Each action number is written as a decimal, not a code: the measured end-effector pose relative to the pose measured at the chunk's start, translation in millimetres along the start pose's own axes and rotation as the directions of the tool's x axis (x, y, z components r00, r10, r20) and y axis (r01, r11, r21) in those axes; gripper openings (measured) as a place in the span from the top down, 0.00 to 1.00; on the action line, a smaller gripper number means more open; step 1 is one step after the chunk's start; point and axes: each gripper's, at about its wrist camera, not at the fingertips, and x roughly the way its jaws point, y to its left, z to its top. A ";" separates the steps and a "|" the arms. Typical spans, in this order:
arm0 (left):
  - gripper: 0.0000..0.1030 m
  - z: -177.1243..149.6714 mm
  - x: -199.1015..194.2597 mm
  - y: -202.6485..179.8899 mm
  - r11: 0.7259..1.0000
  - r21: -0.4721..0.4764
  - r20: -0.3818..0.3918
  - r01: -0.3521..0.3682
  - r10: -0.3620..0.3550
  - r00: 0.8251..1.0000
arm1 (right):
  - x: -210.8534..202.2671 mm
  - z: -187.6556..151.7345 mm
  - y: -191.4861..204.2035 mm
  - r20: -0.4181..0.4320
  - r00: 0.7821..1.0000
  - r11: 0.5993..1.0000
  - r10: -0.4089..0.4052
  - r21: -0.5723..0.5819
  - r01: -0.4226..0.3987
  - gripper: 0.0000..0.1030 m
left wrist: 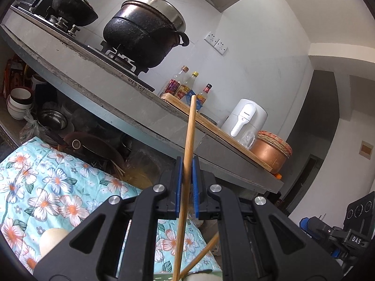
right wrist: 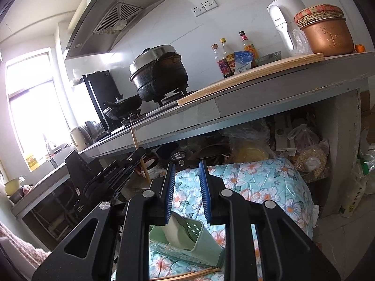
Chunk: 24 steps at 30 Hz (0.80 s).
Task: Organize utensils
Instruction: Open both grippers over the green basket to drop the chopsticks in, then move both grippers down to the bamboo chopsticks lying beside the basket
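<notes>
My left gripper (left wrist: 186, 164) is shut on a bamboo chopstick (left wrist: 188, 145) that stands nearly upright between its blue pads, raised above the floral cloth (left wrist: 46, 182). A second chopstick (left wrist: 204, 255) crosses low behind it. In the right wrist view my right gripper (right wrist: 187, 171) is open and empty, above a pale green utensil holder (right wrist: 187, 245) with a white spoon (right wrist: 174, 229) in it. The left gripper (right wrist: 112, 175) shows there at the left, its chopstick (right wrist: 140, 154) sticking up. Two more chopsticks (right wrist: 187, 275) lie on the cloth below the holder.
A grey kitchen counter (right wrist: 257, 98) runs behind, with black pots (left wrist: 143, 37) on a gas stove, sauce bottles (right wrist: 234, 53), a white kettle (right wrist: 284, 21) and a copper pot (right wrist: 325, 37). Bowls and pans (left wrist: 21, 103) fill the shelf under it. A white egg-shaped object (left wrist: 54, 238) lies on the cloth.
</notes>
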 end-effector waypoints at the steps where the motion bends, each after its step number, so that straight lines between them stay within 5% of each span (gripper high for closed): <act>1: 0.92 -0.2 -1.0 -0.3 1.000 0.006 -0.007 -0.002 0.002 1.000 | -2.4 -0.1 2.3 0.003 1.000 1.000 -0.005 -0.002 0.005 0.79; 7: 0.85 -4.5 -14.5 -3.4 0.999 0.047 -0.035 0.003 -0.001 0.999 | -18.4 -4.6 18.2 0.014 0.999 0.999 -0.033 -0.019 0.034 0.79; 13: 0.75 -7.4 -39.8 -0.7 0.999 0.046 -0.054 0.017 -0.014 0.998 | -35.1 -13.7 31.1 0.023 0.997 0.997 -0.077 -0.021 0.077 0.64; 18: 0.56 -12.0 -70.5 -10.3 0.989 0.134 -0.125 0.060 -0.043 0.991 | -46.5 -27.9 39.0 0.021 0.993 0.993 -0.115 -0.008 0.115 0.41; 19: 0.50 -15.0 -77.5 -13.0 0.984 0.164 -0.154 0.068 -0.042 0.987 | -49.0 -30.9 39.8 0.025 0.992 0.992 -0.127 -0.003 0.127 0.31; 22: 0.46 -25.6 -99.7 -15.8 0.969 0.229 -0.220 0.092 -0.040 0.975 | -56.1 -38.9 38.4 0.030 0.985 0.985 -0.171 0.027 0.170 0.10; 24: 0.41 -33.4 -114.6 -15.2 0.958 0.268 -0.258 0.098 -0.027 0.966 | -59.9 -44.4 33.5 0.025 0.975 0.974 -0.219 0.057 0.218 0.06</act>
